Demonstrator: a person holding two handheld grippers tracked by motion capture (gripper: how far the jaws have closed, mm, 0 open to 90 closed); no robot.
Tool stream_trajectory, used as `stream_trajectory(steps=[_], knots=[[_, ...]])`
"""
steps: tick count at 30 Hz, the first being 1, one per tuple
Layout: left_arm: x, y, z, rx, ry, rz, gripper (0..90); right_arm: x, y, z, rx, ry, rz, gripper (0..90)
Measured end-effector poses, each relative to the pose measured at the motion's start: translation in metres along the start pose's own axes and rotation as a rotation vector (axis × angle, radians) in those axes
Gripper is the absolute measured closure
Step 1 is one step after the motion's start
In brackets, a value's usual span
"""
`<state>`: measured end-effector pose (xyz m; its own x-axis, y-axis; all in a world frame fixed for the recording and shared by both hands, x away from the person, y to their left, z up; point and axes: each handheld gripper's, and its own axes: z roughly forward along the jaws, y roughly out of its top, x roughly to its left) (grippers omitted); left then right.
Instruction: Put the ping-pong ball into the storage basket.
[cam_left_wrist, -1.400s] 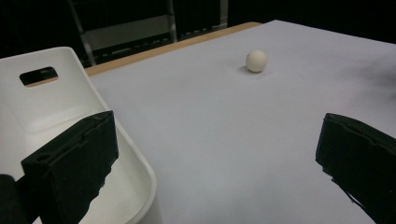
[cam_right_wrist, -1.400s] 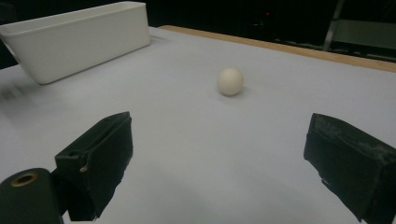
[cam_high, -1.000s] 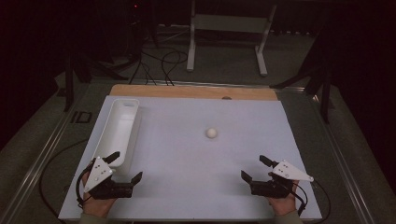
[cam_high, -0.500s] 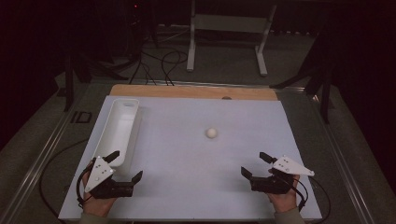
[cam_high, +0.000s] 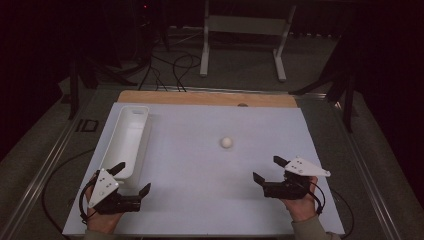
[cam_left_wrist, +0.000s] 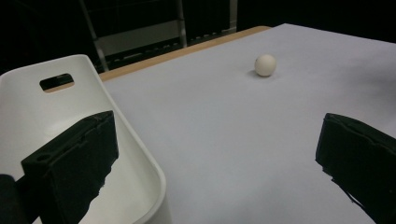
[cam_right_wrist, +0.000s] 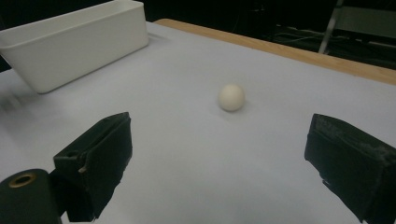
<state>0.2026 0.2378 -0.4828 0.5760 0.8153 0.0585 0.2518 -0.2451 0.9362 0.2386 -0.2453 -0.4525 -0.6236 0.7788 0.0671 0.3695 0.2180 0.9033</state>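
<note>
Left gripper (cam_high: 131, 179) rests at the near left corner of the sheet (cam_high: 200, 200), jaws wide, nothing between them. Its left jaw sits beside the near end of the tray (cam_high: 131, 131); the left gripper view cuts off most of the tray and shows a handle slot (cam_left_wrist: 56, 82) in its end wall. Right gripper (cam_high: 269, 170) rests near the right edge, jaws wide, holding nothing. The ball (cam_high: 226, 142) lies alone mid-sheet, well apart from both grippers and the tray. Being round, it shows no heading or long axis. The tray's long axis runs front to back. The room beyond the table is too dark to read.
</note>
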Motion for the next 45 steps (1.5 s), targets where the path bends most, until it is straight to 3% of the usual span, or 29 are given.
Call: stream_trajectory(steps=[22, 45], knots=[[0.0, 0.001, 0.002, 0.012, 0.0, -0.007, 0.0, -0.011, 0.038, 0.014, 0.09, 0.003, 0.017, 7.5], [0.0, 0.002, 0.001, 0.014, 0.004, -0.005, 0.0, -0.016, 0.063, 0.037, 0.223, -0.009, -0.027, 7.4]])
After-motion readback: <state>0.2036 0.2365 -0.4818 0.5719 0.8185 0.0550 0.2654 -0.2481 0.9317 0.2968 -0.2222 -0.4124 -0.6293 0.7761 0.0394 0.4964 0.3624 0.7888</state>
